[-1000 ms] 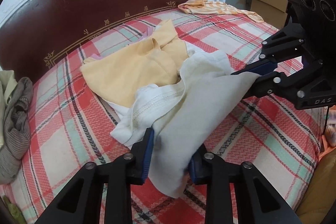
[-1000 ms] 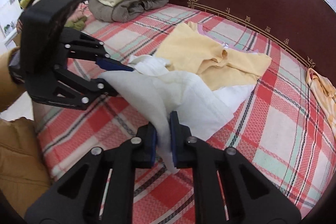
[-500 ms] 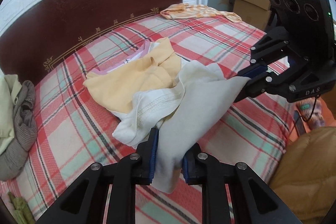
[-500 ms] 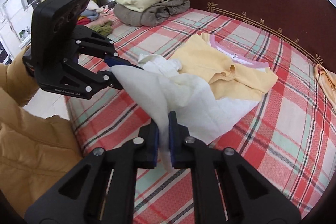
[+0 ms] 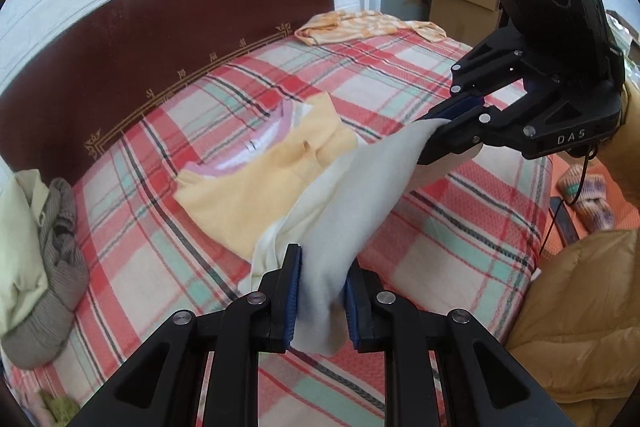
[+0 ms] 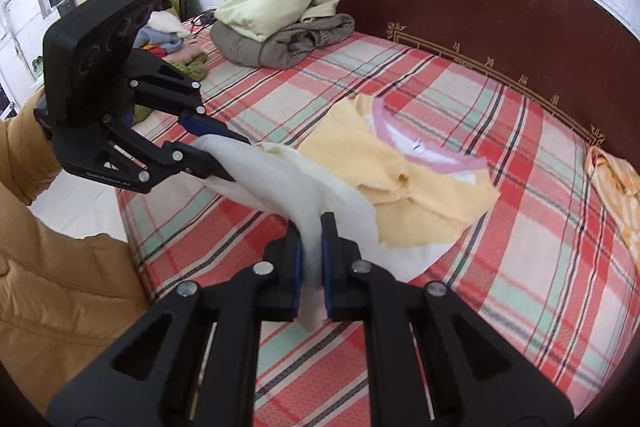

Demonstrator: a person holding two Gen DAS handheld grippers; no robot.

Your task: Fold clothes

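Note:
A white garment (image 5: 360,195) hangs stretched between my two grippers above the plaid bed (image 5: 460,227). My left gripper (image 5: 320,267) is shut on one edge of it, and my right gripper (image 5: 434,125) is shut on the other edge, up and to the right. In the right wrist view the white garment (image 6: 280,179) runs from my right gripper (image 6: 311,227) to the left gripper (image 6: 236,157). Its lower part still trails on the bed beside a yellow top (image 5: 260,179) with a pink collar, which lies flat as the yellow top (image 6: 400,167) near the headboard.
A dark wooden headboard (image 5: 180,39) backs the bed. A pale green and grey striped clothes pile (image 6: 280,27) sits at the bed's left end. An orange checked garment (image 5: 368,27) lies at the far right corner. An orange padded jacket sleeve (image 6: 52,299) fills the lower left.
Both grippers have lifted and pulled back from the bed with the white garment, which is now tauter and more off the yellow top. The left gripper's fingers have drawn closer on the cloth.

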